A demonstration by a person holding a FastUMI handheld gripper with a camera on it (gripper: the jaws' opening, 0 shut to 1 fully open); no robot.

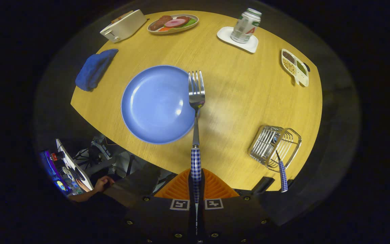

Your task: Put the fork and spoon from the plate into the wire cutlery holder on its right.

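The fork point(196, 112) is clamped by its checked handle between the gripper's point(196, 176) fingers, tines over the plate's point(147, 108) right rim. The spoon point(282, 171) is seen standing in the holder point(273, 144), right of the plate.

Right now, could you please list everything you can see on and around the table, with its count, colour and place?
Fork: one, silver with blue-checked handle, gripped between the fingers, tines over the plate's right rim.
Plate: one, blue, bare, mid-table.
Wire cutlery holder: one, silver, right of the plate.
Utensil: one, blue-checked handle, standing in the holder; its head is hidden.
Cloth: one, blue, left of the plate.
Toaster: one, white, far left.
Food dish: one, beside the toaster.
Can: one, on a white coaster.
Divided tray: one, white, far right.
Table: one, wooden.
Hand: one, below the table's near edge.
Gripper: one, shut on the fork handle.
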